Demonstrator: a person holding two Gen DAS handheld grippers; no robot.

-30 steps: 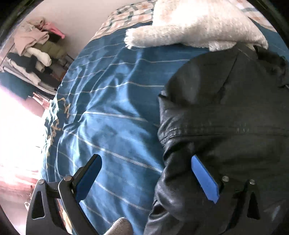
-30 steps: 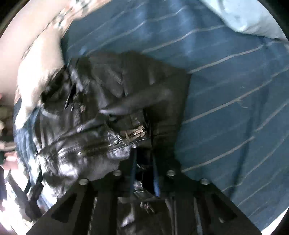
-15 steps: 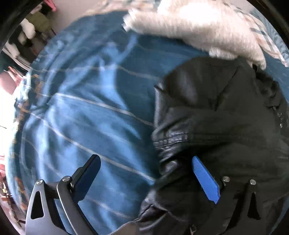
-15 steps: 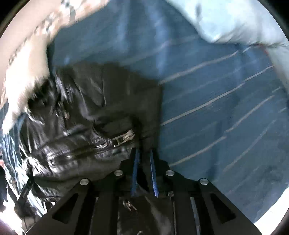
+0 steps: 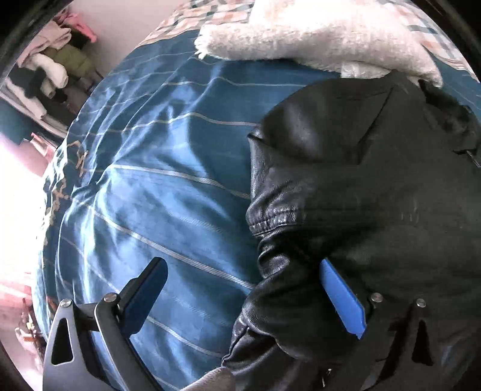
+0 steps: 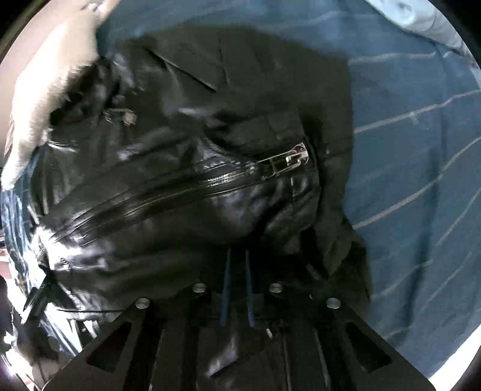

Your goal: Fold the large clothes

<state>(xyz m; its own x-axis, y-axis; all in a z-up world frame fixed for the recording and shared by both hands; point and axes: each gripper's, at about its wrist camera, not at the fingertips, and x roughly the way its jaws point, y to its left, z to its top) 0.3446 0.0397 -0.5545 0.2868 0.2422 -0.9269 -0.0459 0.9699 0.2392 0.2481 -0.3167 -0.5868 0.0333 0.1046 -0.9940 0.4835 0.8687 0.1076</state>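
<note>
A black leather jacket (image 5: 375, 186) lies on a blue striped bedspread (image 5: 156, 192). It fills the right half of the left wrist view. My left gripper (image 5: 240, 270) is open, its jaws wide apart. Its right finger (image 5: 342, 297) lies against the jacket's sleeve fold and its left finger (image 5: 144, 294) hangs over the bedspread. In the right wrist view the jacket (image 6: 186, 186) is bunched, with a silver zipper (image 6: 285, 161) across it. My right gripper (image 6: 237, 270) is shut on a fold of the jacket, which hides the fingertips.
A fluffy white blanket (image 5: 315, 33) lies at the head of the bed, touching the jacket's top; it also shows in the right wrist view (image 6: 45, 90). A clothes rack (image 5: 45, 75) stands left of the bed. A pale blue garment (image 6: 421, 18) lies at the far right.
My right gripper has carried its fold of jacket towards the white blanket, so the jacket now bunches up and fills the view. My left gripper has swung a little but stays open by the sleeve.
</note>
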